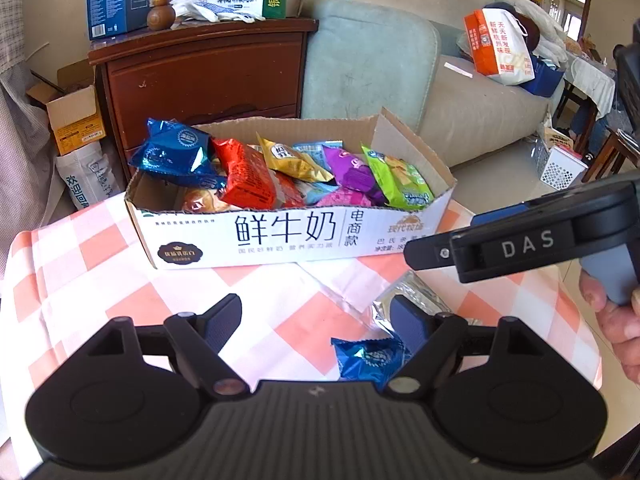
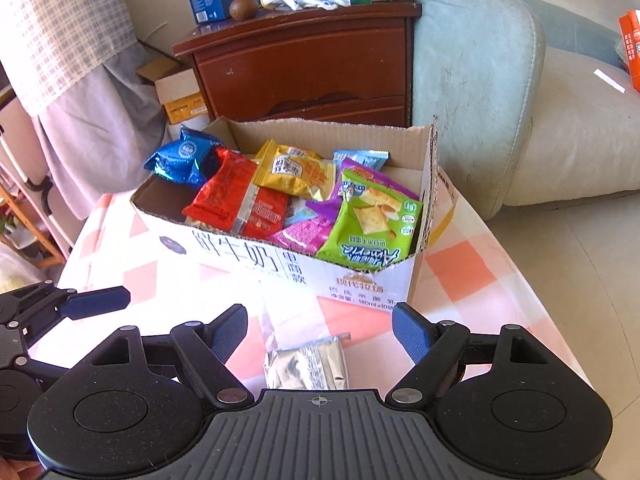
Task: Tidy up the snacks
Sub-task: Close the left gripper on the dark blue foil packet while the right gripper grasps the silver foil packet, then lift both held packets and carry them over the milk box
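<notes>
A cardboard milk box point(image 1: 280, 236) point(image 2: 248, 258) stands on the checked tablecloth, filled with several snack packets: blue point(image 1: 176, 152), red point(image 1: 248, 180), yellow point(image 2: 296, 170), purple and green point(image 2: 372, 228). My left gripper point(image 1: 316, 326) is open above the cloth in front of the box. A small blue packet point(image 1: 368, 360) lies beside its right finger, untouched. My right gripper point(image 2: 320, 336) is open over a silver foil packet point(image 2: 308, 364), which lies on the cloth between its fingers, and the pads stand clear of it. The silver packet point(image 1: 424, 296) shows partly in the left wrist view.
The table's pink-and-white cloth point(image 1: 120, 280) drops off at the left and right edges. Behind the box are a brown cabinet point(image 1: 208, 68) and a pale sofa point(image 1: 472, 108). The right gripper's body point(image 1: 532, 240), held by a hand point(image 1: 616, 332), reaches in from the right.
</notes>
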`<act>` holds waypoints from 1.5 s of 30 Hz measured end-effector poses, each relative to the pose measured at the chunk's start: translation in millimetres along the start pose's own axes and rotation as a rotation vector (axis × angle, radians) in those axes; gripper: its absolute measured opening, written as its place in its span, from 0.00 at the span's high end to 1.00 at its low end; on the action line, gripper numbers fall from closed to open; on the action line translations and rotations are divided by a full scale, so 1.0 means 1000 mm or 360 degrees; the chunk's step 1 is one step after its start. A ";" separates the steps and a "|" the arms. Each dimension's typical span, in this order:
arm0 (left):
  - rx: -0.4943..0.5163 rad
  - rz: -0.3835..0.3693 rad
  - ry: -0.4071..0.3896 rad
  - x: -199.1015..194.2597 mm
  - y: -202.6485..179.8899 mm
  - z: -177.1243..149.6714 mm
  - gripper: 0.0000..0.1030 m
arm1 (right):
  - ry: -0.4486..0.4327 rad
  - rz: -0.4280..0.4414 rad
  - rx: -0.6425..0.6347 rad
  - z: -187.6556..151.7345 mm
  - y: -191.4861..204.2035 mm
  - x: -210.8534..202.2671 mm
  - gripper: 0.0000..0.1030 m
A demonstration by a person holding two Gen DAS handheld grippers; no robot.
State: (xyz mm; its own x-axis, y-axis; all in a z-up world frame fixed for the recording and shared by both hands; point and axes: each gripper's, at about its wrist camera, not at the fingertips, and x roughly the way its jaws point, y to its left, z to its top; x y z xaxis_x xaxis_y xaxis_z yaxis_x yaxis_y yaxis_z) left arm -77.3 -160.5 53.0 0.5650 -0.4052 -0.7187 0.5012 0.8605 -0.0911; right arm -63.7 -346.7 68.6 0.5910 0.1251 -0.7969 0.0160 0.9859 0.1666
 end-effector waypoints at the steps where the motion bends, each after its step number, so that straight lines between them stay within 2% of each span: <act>1: 0.0012 -0.0018 0.0015 0.000 -0.004 -0.005 0.22 | 0.0028 0.0006 -0.0011 -0.004 0.000 0.002 0.22; 12: 0.0132 -0.0069 0.0117 0.009 -0.034 -0.033 0.22 | 0.0221 -0.0026 -0.0046 -0.032 -0.007 0.019 0.22; 25: 0.0194 -0.0022 0.0181 0.033 -0.040 -0.043 0.22 | 0.0299 -0.0022 -0.0041 -0.033 -0.005 0.039 0.22; 29: 0.0199 0.0025 0.0208 0.038 -0.040 -0.045 0.22 | 0.0312 -0.0020 -0.0053 -0.034 -0.003 0.043 0.22; 32: 0.0210 0.0048 0.0233 0.039 -0.038 -0.048 0.28 | 0.0321 -0.0024 -0.0065 -0.033 -0.001 0.047 0.22; 35: 0.0175 0.0049 0.0265 0.039 -0.033 -0.049 0.38 | 0.0328 -0.0034 -0.0077 -0.033 0.001 0.050 0.22; 45: 0.0081 0.0213 0.0257 0.029 -0.002 -0.049 0.40 | 0.0358 -0.0033 -0.0129 -0.034 0.008 0.056 0.23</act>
State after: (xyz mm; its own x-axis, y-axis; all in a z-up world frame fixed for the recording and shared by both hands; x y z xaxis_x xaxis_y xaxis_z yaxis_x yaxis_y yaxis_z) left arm -93.8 -158.8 -1.2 0.5184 -0.2298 -0.8237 0.4634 0.8850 0.0447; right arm -58.0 -327.7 5.3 0.3966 0.1171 -0.9105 -0.0439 0.9931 0.1087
